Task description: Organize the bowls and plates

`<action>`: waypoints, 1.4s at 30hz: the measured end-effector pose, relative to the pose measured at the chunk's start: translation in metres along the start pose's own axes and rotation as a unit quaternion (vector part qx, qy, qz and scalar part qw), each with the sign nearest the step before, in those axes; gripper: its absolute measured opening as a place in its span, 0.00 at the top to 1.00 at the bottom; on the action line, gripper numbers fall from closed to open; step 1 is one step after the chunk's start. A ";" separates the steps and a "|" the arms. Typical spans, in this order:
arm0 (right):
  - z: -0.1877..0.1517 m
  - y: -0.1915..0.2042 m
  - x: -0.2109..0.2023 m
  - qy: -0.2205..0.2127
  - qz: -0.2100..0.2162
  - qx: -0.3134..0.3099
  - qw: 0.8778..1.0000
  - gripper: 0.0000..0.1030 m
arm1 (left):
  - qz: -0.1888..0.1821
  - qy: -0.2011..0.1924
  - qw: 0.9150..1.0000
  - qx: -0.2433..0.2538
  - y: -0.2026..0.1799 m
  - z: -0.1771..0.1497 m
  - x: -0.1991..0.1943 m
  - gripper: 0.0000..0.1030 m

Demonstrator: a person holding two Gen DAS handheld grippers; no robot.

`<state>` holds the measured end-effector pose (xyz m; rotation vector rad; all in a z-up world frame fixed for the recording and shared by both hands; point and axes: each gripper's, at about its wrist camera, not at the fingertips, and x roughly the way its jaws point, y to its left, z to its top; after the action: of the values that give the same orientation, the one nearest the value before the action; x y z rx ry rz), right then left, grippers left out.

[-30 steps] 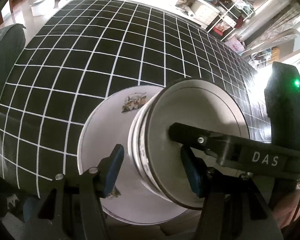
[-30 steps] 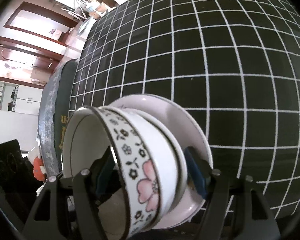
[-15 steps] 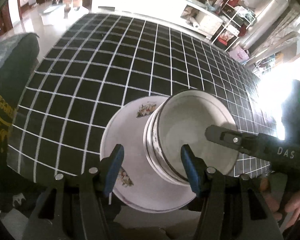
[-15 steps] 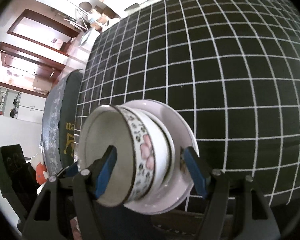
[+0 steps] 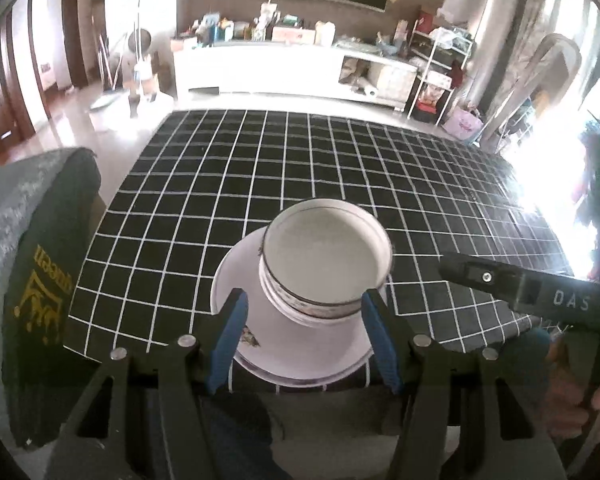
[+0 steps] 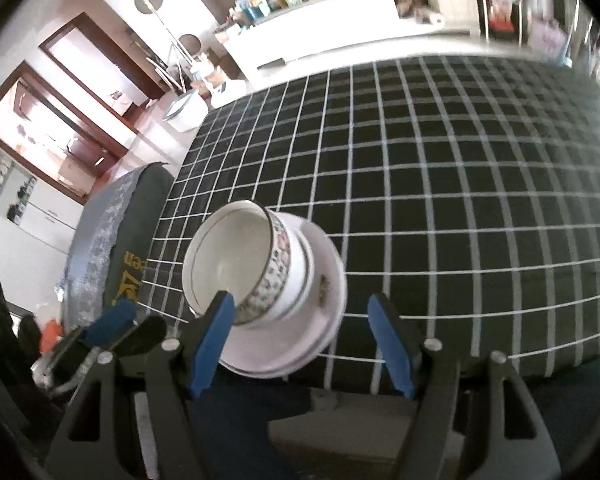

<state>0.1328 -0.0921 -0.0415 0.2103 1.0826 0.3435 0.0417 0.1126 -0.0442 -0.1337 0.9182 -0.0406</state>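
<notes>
A flower-banded white bowl [image 5: 324, 248] sits nested in another bowl on a white plate [image 5: 300, 356], near the front edge of the black grid tablecloth [image 5: 220, 184]. My left gripper [image 5: 304, 340] hovers above and behind the stack, open, with its blue pads clear of the bowls. In the right wrist view the bowl stack [image 6: 228, 264] and plate [image 6: 328, 312] lie left of centre. My right gripper [image 6: 302, 344] is open and holds nothing. A black arm of the right gripper [image 5: 520, 286] crosses the left view. A blue pad of the left gripper [image 6: 112, 320] shows at lower left.
A chair with a grey-green cover [image 5: 32, 280] stands against the table's left side, also seen as the chair [image 6: 112, 240]. Beyond the table are a white cabinet [image 5: 280, 68] and a wire rack [image 5: 440, 72]. A hand [image 5: 580, 400] is at lower right.
Both grippers have risen and drawn back from the bowl stack, which stays on the plate. The pads no longer flank the bowls closely, and the room beyond the table has come into view.
</notes>
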 end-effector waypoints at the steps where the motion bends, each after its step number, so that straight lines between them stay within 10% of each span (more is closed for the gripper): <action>1: -0.003 0.000 -0.006 -0.008 -0.008 -0.006 1.000 0.29 | 0.001 -0.006 1.000 0.002 -0.003 -0.002 -0.003 0.46; 19: -0.056 0.017 -0.088 -0.150 -0.097 -0.102 0.979 0.28 | 0.024 -0.147 0.987 0.056 -0.032 -0.032 -0.091 0.44; 24: -0.068 0.022 -0.096 -0.171 -0.097 -0.123 0.973 0.20 | 0.027 -0.170 0.982 0.072 -0.040 -0.042 -0.100 0.20; 31: -0.085 0.016 -0.103 -0.204 -0.096 -0.121 0.967 0.00 | 0.045 -0.196 0.976 0.082 -0.046 -0.049 -0.104 0.12; 42: -0.096 0.013 -0.107 -0.242 -0.149 -0.130 0.950 0.00 | 0.042 -0.202 0.975 0.079 -0.056 -0.056 -0.102 0.00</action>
<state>-0.0003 -0.1195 0.0071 -0.1040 0.5614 0.1446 -0.0633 0.0614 0.0097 0.0451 0.5107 -0.0066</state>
